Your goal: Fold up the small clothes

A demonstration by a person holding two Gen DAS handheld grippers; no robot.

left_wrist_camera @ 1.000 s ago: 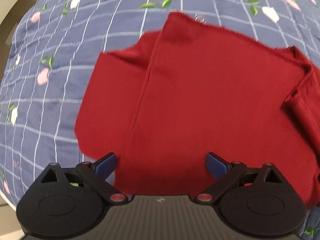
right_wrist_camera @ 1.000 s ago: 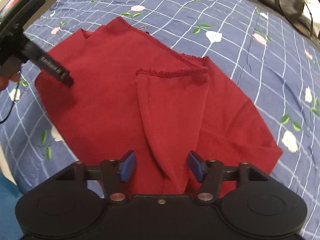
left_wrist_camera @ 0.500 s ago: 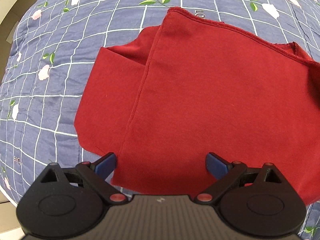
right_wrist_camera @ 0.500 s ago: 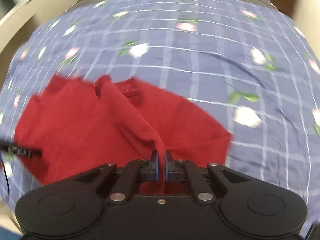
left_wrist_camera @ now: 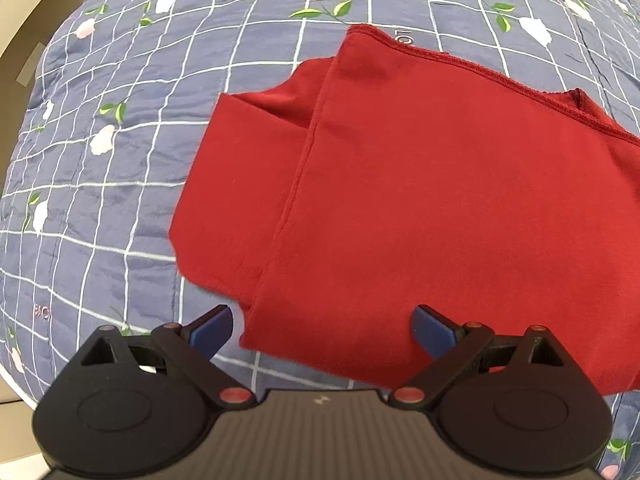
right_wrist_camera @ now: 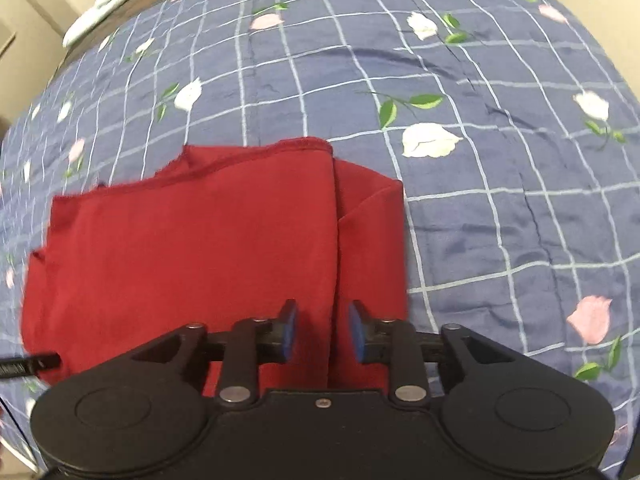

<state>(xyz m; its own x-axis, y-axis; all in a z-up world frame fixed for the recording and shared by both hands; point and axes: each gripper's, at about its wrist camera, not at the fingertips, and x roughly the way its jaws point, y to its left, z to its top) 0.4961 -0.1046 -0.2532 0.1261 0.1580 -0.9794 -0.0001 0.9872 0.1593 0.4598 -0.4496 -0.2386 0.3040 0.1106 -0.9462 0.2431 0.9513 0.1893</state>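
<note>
The red garment (left_wrist_camera: 420,200) lies flat on the blue floral bedspread (right_wrist_camera: 480,100), both side panels folded inward. The right tool (right_wrist_camera: 322,332), jaws partly parted, straddles its right fold; the left tool (left_wrist_camera: 322,330) hovers wide open, empty. Each should pinch all layers at the near hem, then lift evenly.

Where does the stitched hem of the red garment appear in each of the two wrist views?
Left wrist view: the stitched hem runs along the far edge of the red garment, from top centre down to the right.
Right wrist view: the stitched hem is the far edge of the garment, centre left, ending at a corner.
Shared landmark: the blue checked bedspread with flowers, under the garment.
</note>
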